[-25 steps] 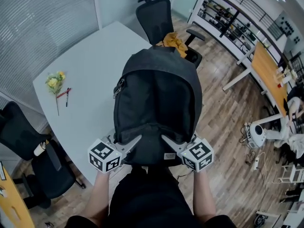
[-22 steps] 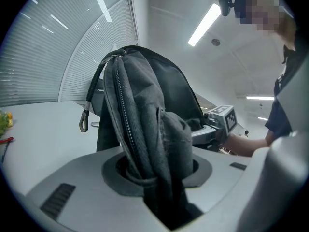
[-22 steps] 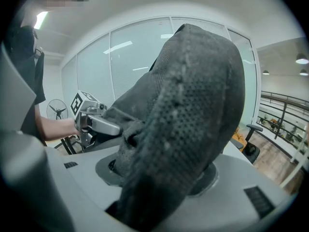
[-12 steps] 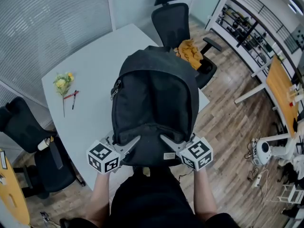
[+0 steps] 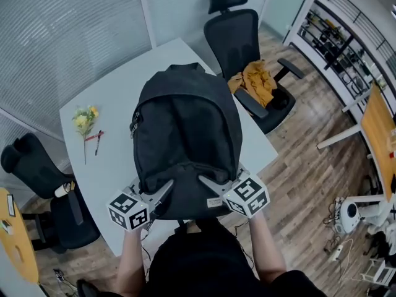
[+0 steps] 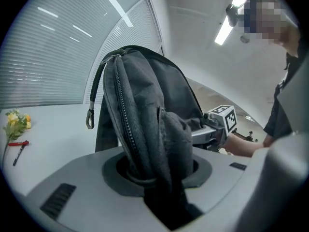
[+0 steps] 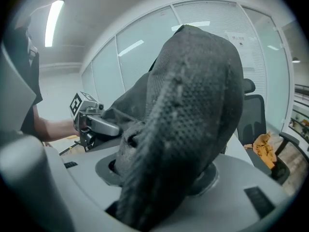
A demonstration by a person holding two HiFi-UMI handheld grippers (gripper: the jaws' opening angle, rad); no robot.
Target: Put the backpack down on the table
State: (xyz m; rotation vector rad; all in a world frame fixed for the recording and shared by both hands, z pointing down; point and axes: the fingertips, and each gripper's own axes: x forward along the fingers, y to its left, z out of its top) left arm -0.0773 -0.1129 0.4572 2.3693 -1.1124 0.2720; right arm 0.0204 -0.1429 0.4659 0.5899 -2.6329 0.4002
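The black fabric backpack (image 5: 185, 135) now sits further in over the white bench (image 5: 111, 159) than it did a second ago. Then its right half hung out past the bench's right edge; now nearly all of it lies above the benchtop, and a strip of bench shows on its right. I have it by its near end, at the bench's near edge. The left gripper (image 5: 166, 187) has its fingers (image 6: 63, 182) clenched on a bunched fold of dark cloth beside the zip. The right gripper (image 5: 207, 182) has its fingers (image 7: 270, 187) clamped on the padded mesh side. Both grips look the same as before.

The mustard-yellow cloth (image 5: 257, 82) on the black office chair (image 5: 238, 36) beyond the bench's far right edge was half covered by the bag earlier and now shows in full. The yellow flowers (image 5: 83, 119) and the red pen (image 5: 93, 136) lie on the bench's left part, as they did.

I cannot tell whether the bag's underside touches the benchtop or hangs just above it. The bag itself hides that from the head view, and each gripper view is filled with fabric. The bag also covers the middle of the bench and my fingertips.
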